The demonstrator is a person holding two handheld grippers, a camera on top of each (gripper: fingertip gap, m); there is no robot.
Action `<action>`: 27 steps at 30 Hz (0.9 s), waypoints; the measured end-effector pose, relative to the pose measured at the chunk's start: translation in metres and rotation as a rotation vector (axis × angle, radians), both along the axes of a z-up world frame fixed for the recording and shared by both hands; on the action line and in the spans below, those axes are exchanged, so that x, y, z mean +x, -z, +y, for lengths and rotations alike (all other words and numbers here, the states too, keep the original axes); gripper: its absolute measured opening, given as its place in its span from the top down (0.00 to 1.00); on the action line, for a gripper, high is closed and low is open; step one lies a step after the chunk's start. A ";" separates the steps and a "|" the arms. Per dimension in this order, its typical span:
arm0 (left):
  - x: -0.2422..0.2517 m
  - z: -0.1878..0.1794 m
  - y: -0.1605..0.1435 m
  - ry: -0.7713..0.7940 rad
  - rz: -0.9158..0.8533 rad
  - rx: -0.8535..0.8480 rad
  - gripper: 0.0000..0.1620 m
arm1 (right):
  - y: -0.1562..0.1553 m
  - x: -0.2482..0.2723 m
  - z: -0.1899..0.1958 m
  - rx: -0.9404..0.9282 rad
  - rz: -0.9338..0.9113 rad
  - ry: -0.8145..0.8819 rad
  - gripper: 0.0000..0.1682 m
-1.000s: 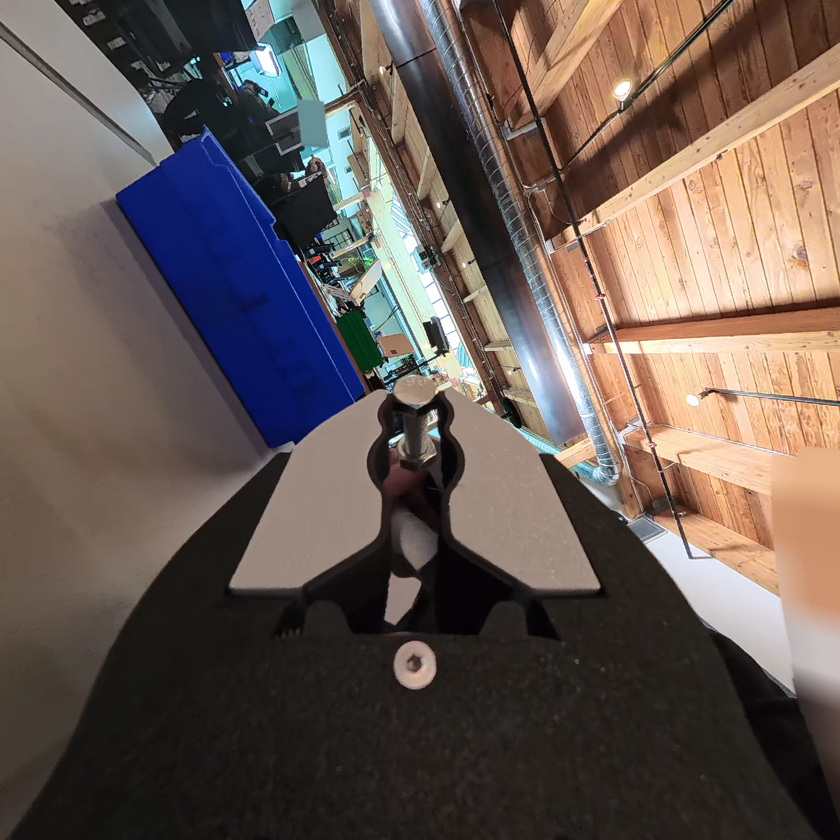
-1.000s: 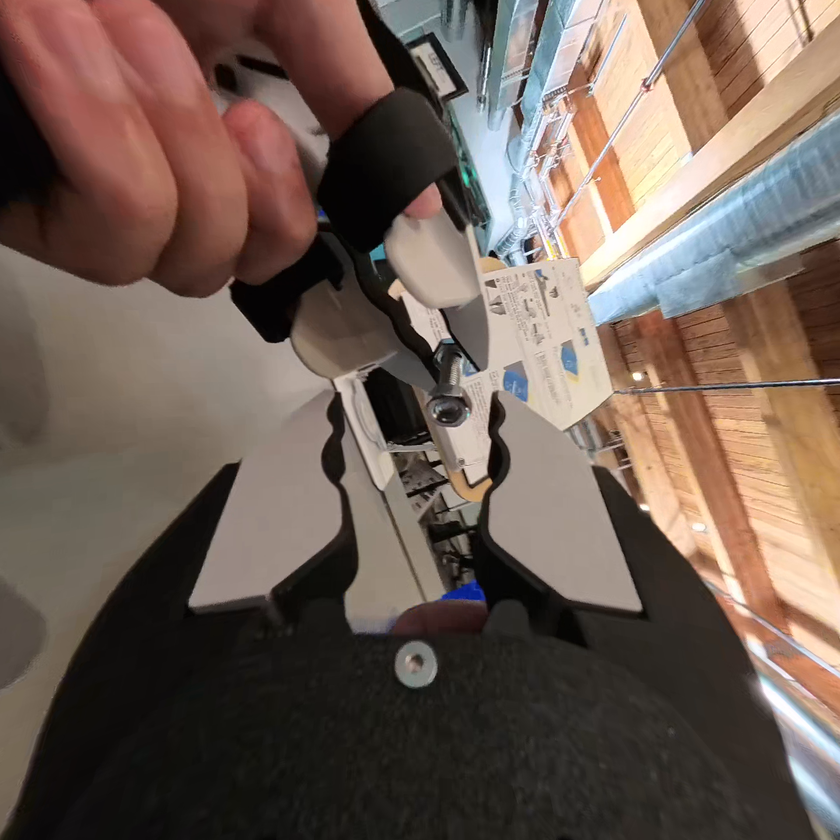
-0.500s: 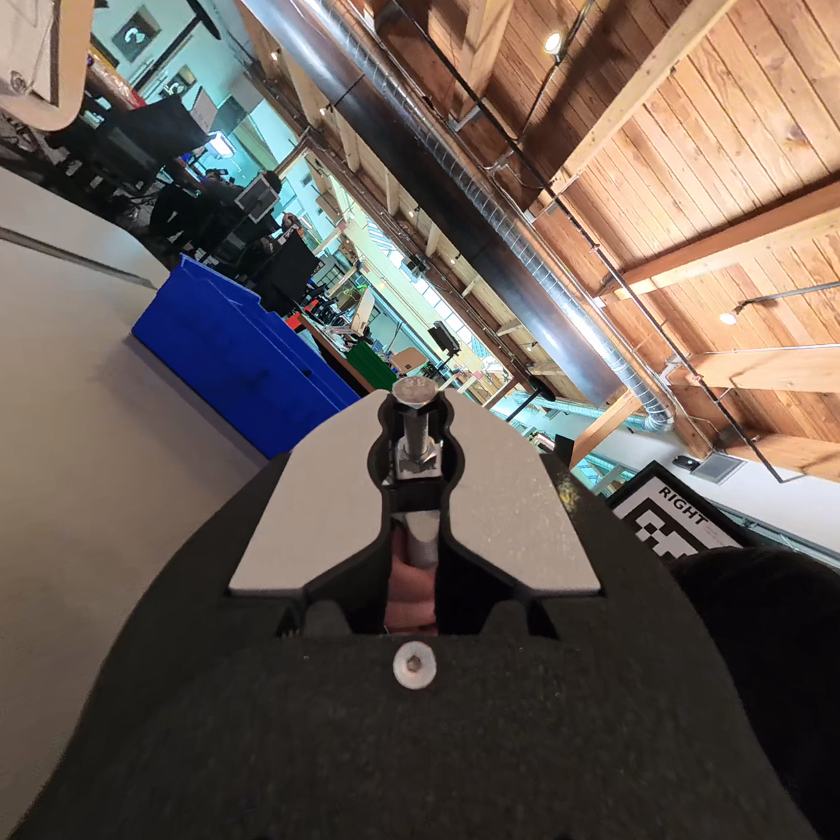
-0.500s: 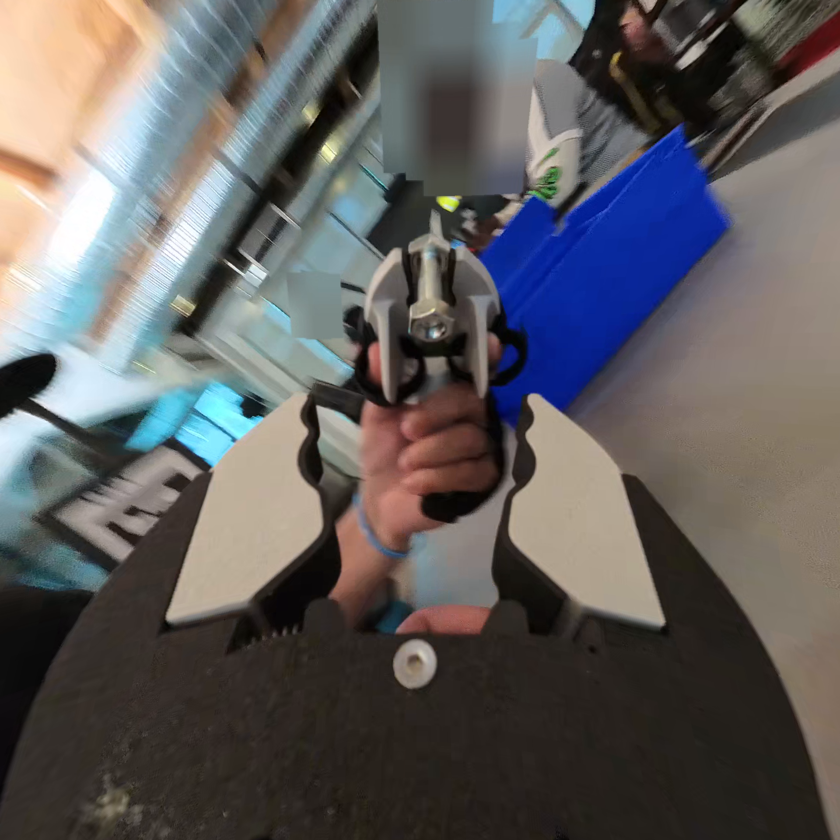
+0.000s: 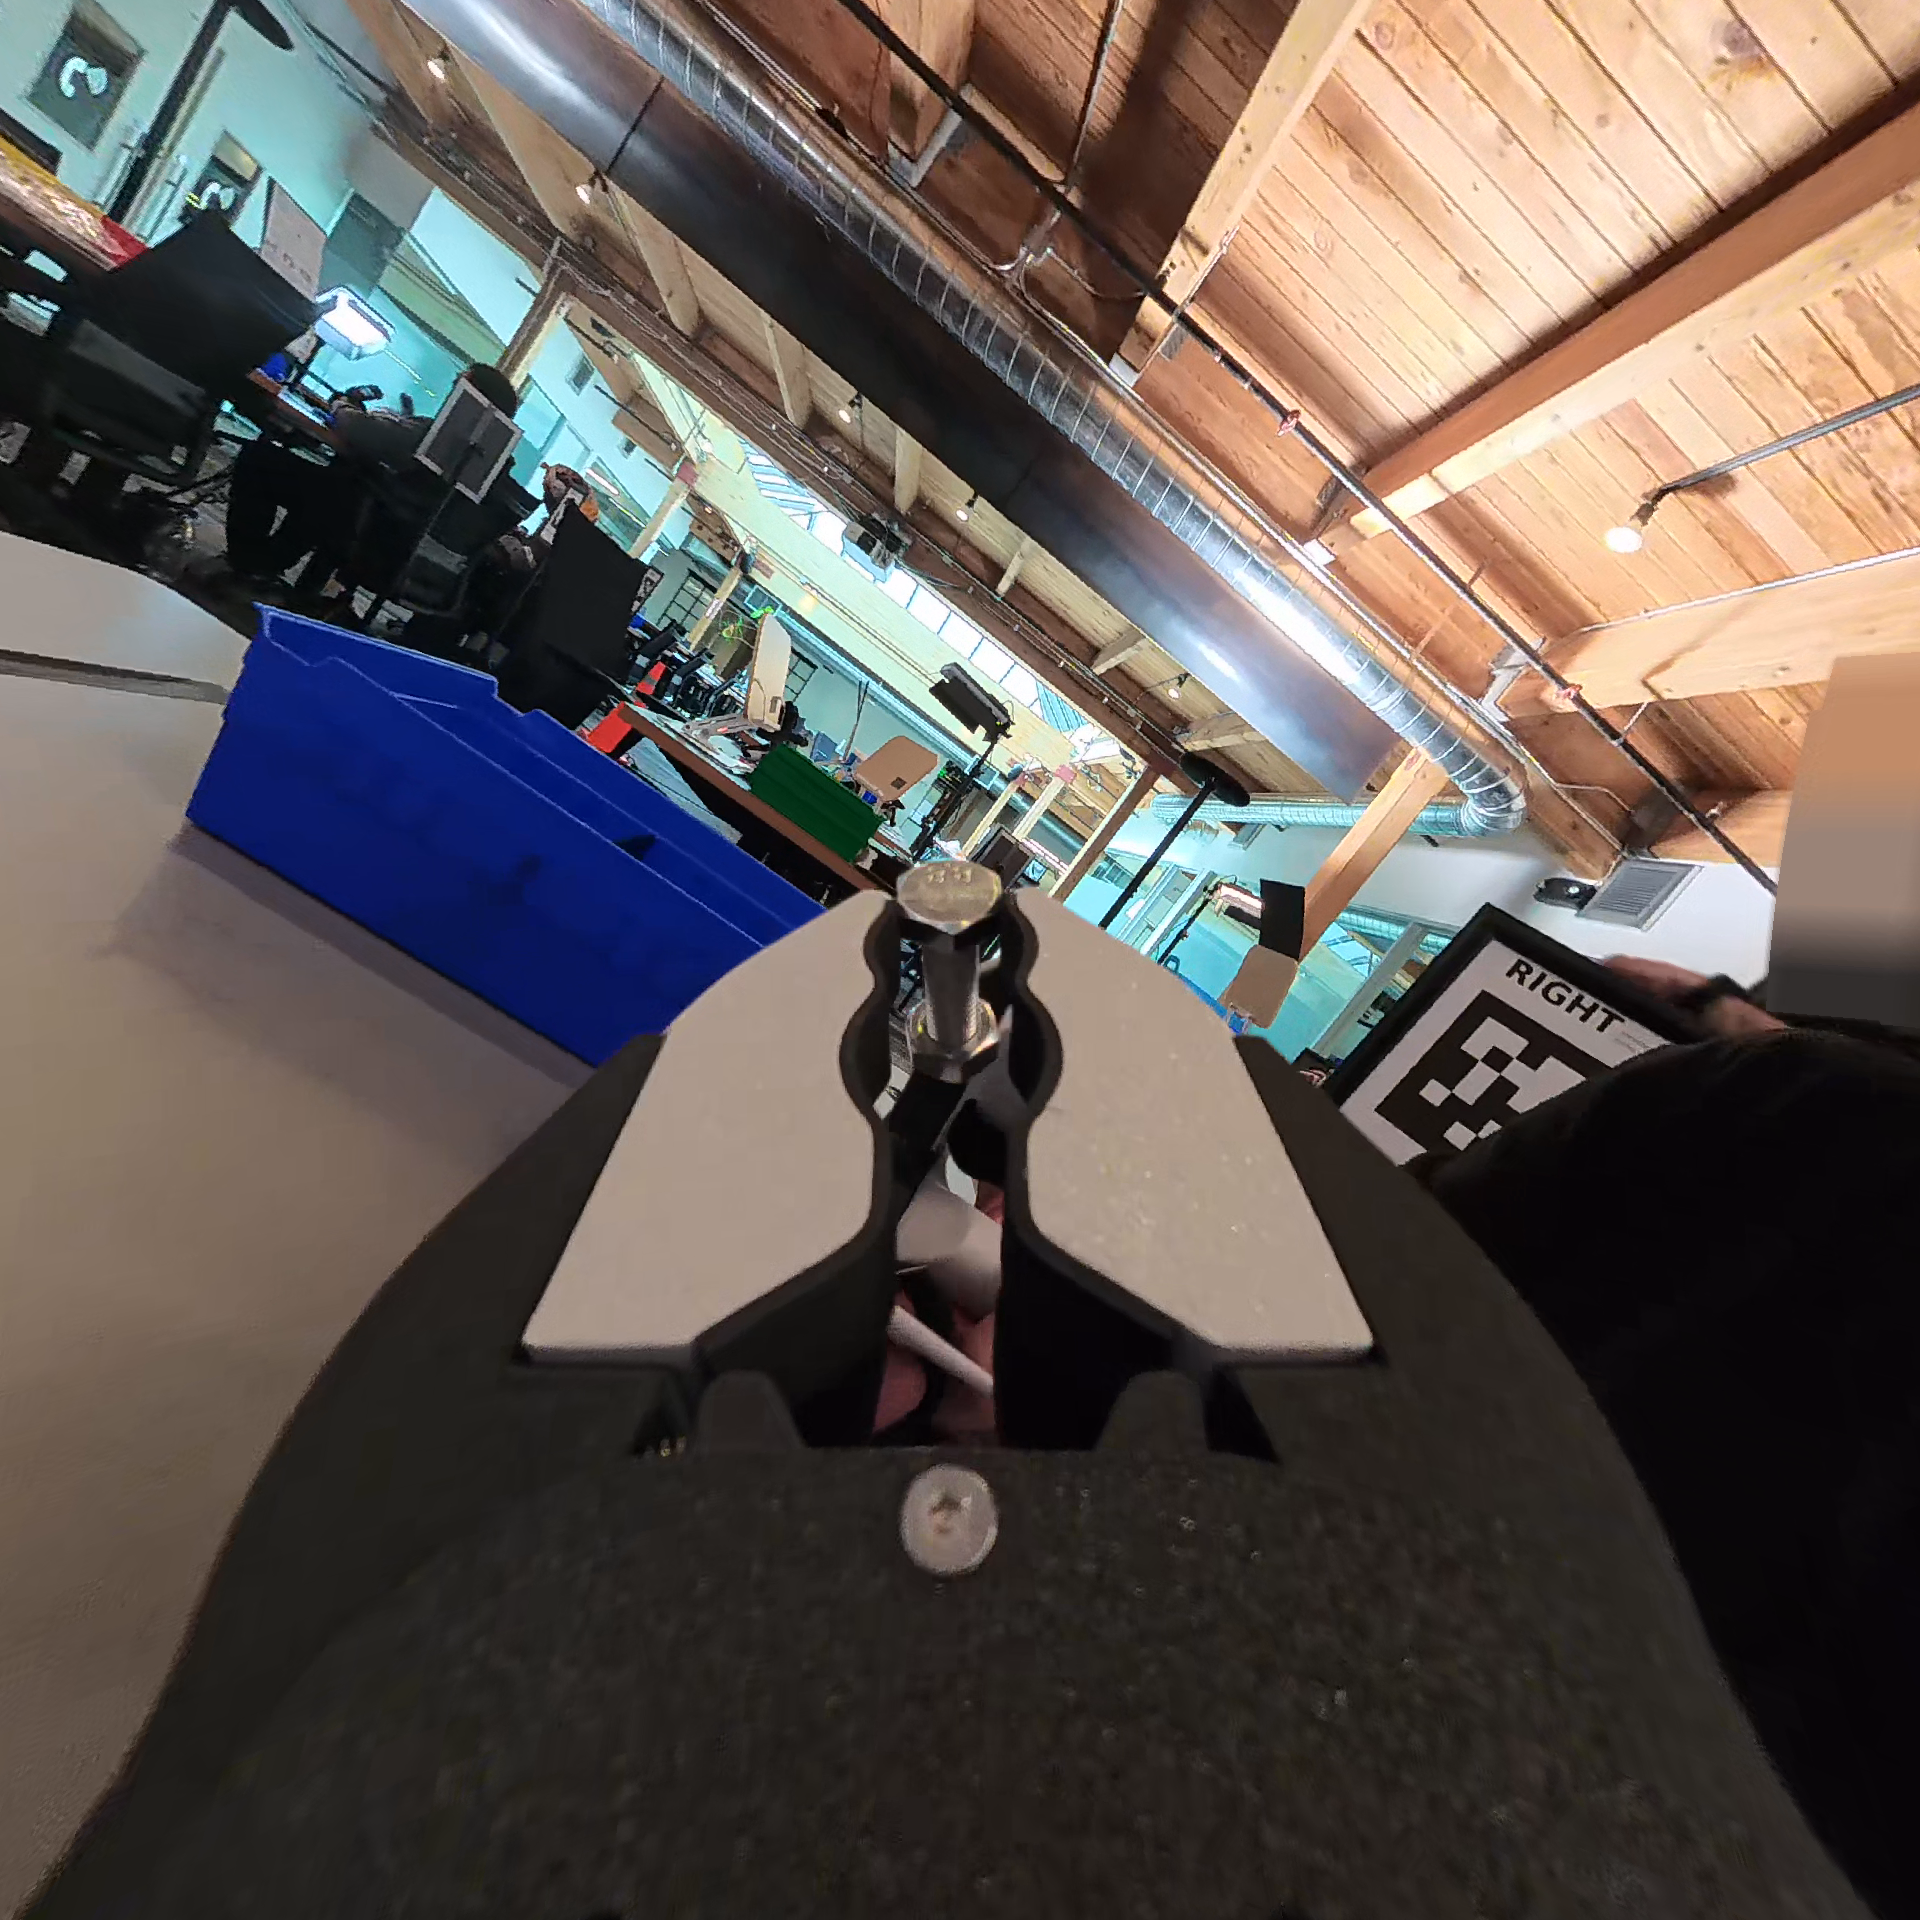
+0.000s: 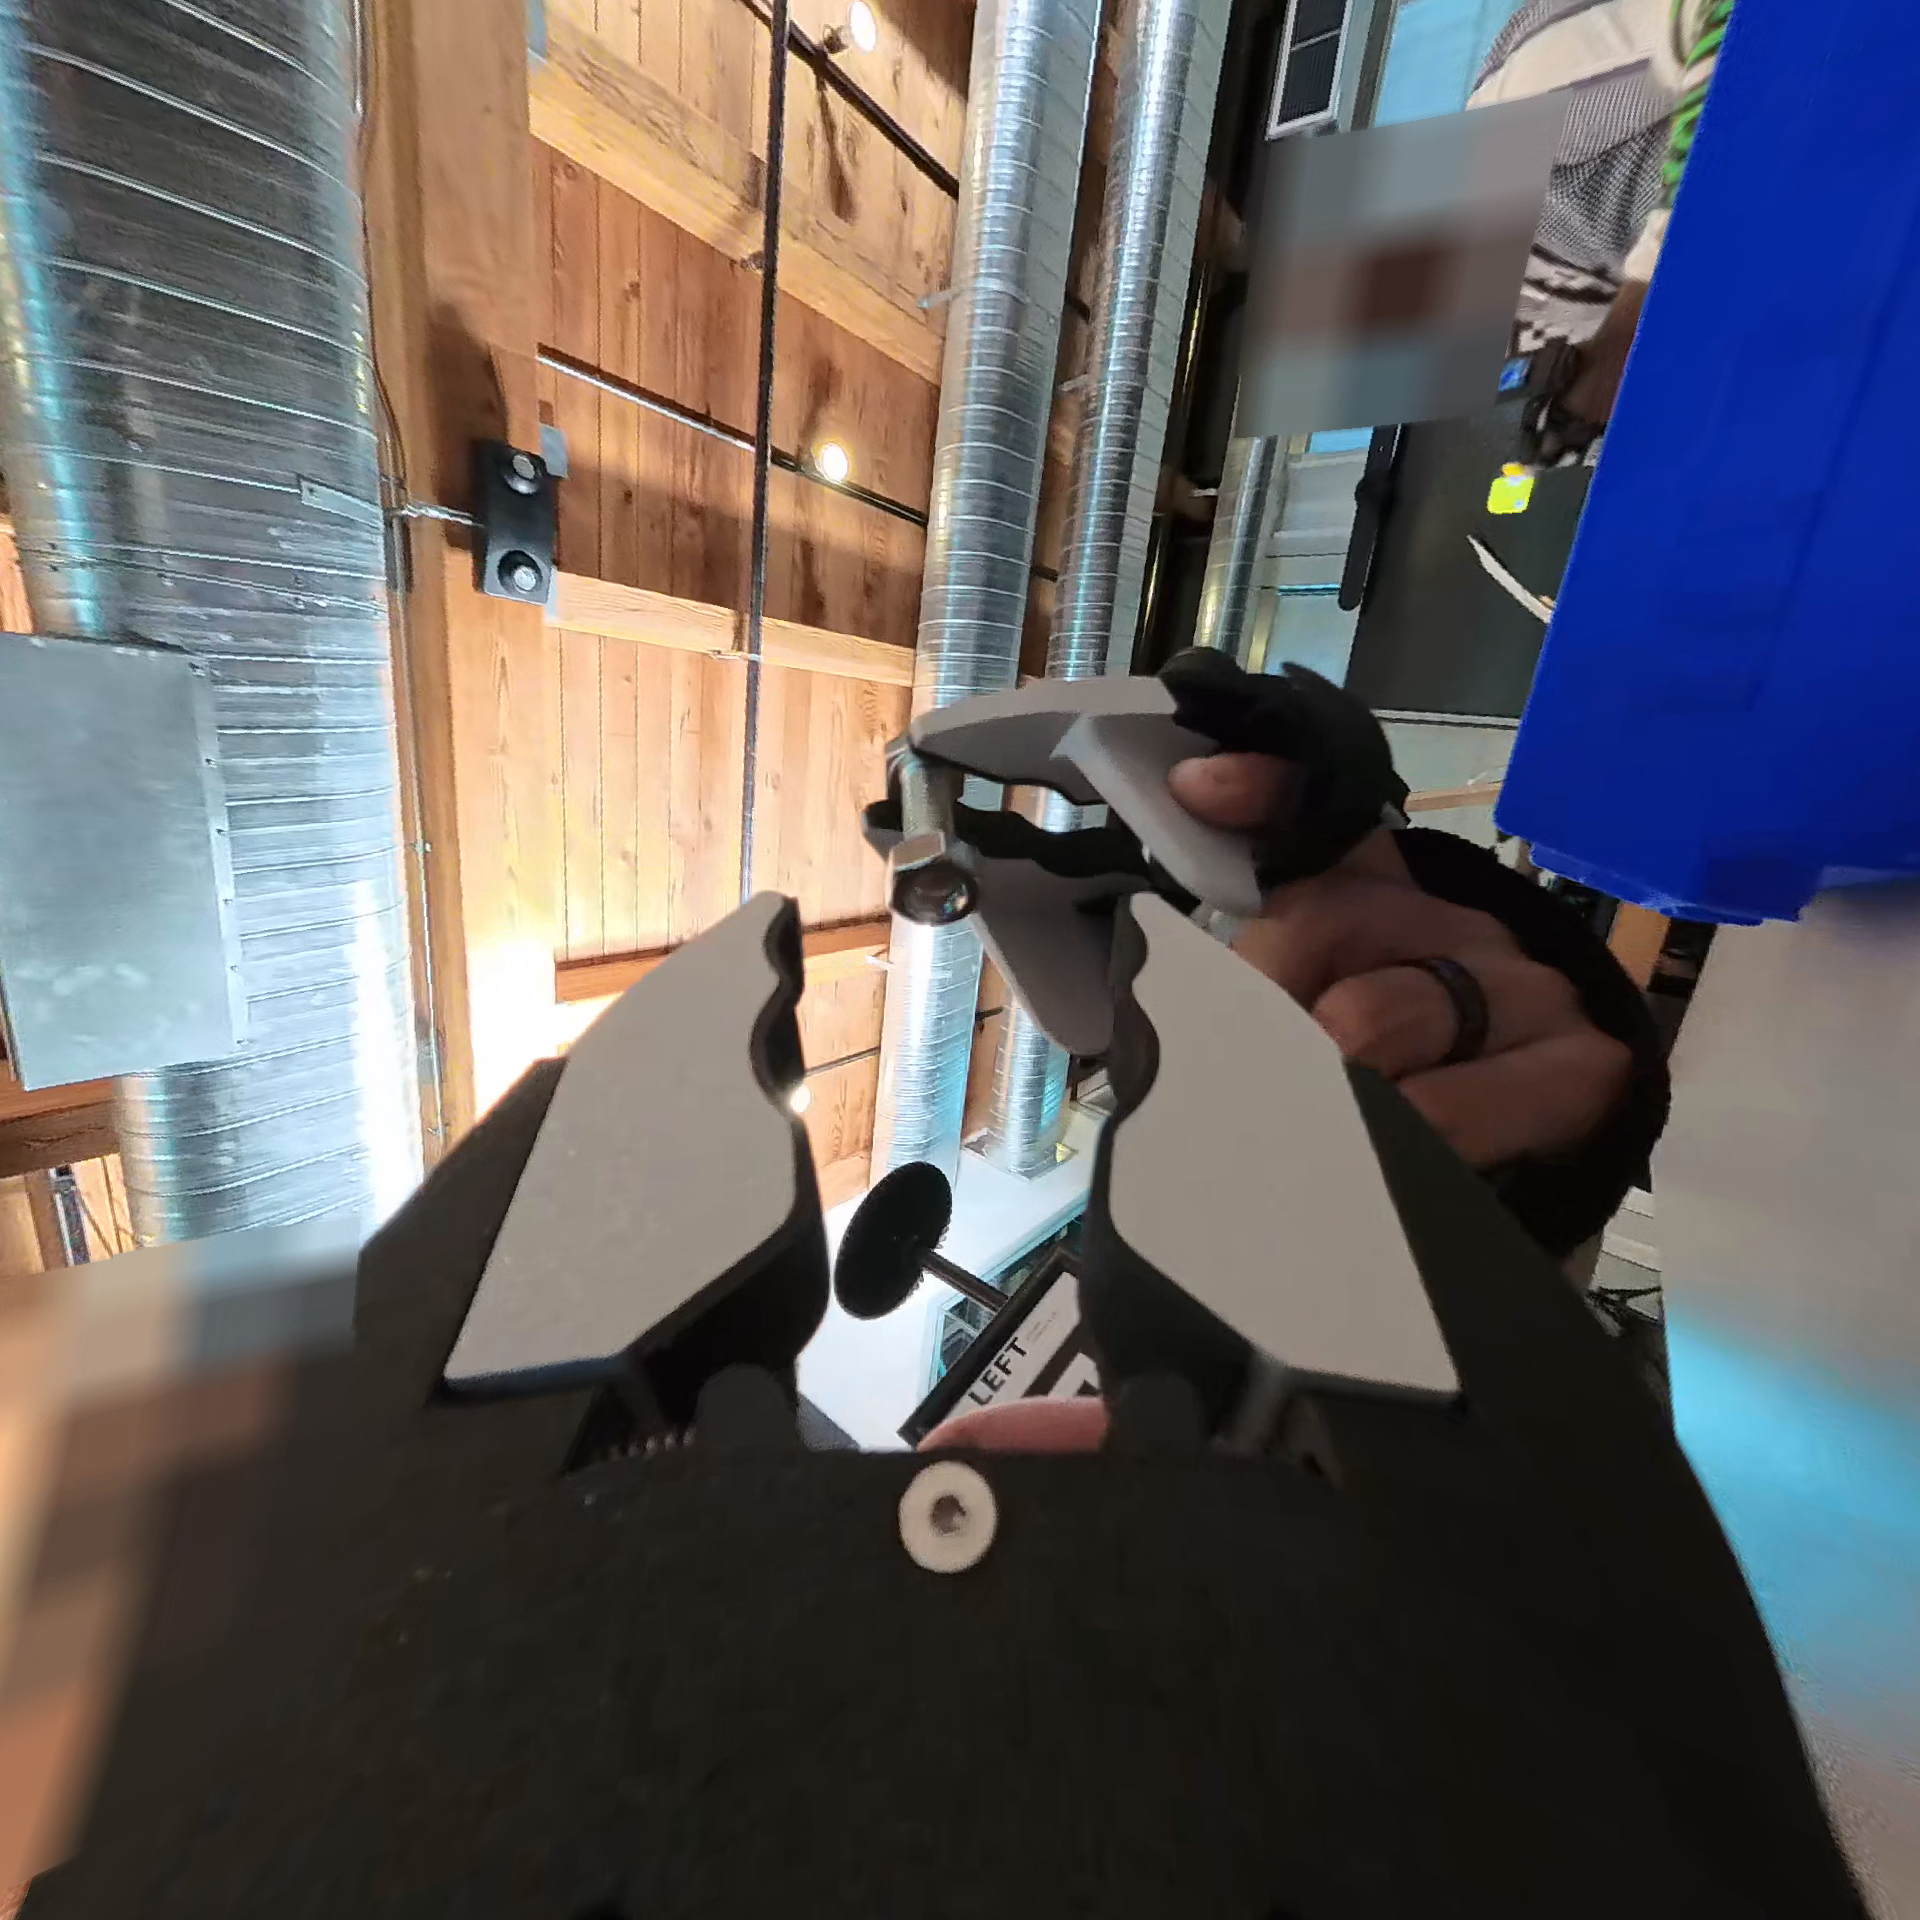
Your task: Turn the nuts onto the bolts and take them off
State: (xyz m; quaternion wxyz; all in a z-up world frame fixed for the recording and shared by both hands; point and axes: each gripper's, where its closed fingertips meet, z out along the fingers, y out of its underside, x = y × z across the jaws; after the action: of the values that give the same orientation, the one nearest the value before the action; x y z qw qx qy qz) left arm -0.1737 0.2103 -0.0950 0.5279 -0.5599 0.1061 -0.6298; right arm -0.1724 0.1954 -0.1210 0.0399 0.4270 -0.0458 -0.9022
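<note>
Bolt [image 5: 948, 971] held in the left tongs [image 5: 951, 914], hex head at the fingertips, shank running back between the two grey fingers [image 5: 727, 1132]; the tongs are closed on it just under the head. Nut [image 5: 943, 1051] sits on the thread partway down the shank, well clear of the head. From the right wrist view the same bolt [image 6: 920, 805] shows nearly end-on, its tip pointing toward the camera, the nut [image 6: 920, 857] close to that free end with thread visible between it and the left tongs [image 6: 935, 748]. Judgement: nut is threaded on by only some turns, or is nearly off; which direction the turning goes cannot be told from these views. Right tongs [image 6: 951, 925] stand wide apart and hold nothing; they are near the bolt tip, roughly lined up with it but not yet around the nut. So the current step looks like an approach to grip the nut for a further turn. Whichever half of the task this is, the nut is neither seated against the head nor free of the bolt. Beyond: a blue bin [image 5: 468, 821] stands on the grey worktop [image 5: 208, 1143], well apart from the bolt; no other nuts or bolts visible.
</note>
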 end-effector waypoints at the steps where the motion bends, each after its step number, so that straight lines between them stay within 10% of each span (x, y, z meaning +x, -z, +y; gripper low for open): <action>1: 0.002 0.000 0.001 -0.001 0.007 -0.001 0.90 | 0.001 0.000 0.000 -0.001 0.001 -0.002 0.68; 11: 0.010 0.003 0.010 -0.010 0.059 -0.012 0.89 | 0.004 0.005 0.007 -0.010 0.030 0.033 0.89; 27: 0.013 0.001 0.008 -0.038 0.104 0.027 0.90 | 0.003 0.005 0.002 -0.044 0.083 -0.027 0.86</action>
State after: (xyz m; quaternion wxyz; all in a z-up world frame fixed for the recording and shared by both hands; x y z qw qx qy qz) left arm -0.1604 0.2113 -0.1029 0.5410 -0.5866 0.1313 -0.5882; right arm -0.1678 0.1971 -0.1245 0.0632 0.3887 -0.0585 -0.9173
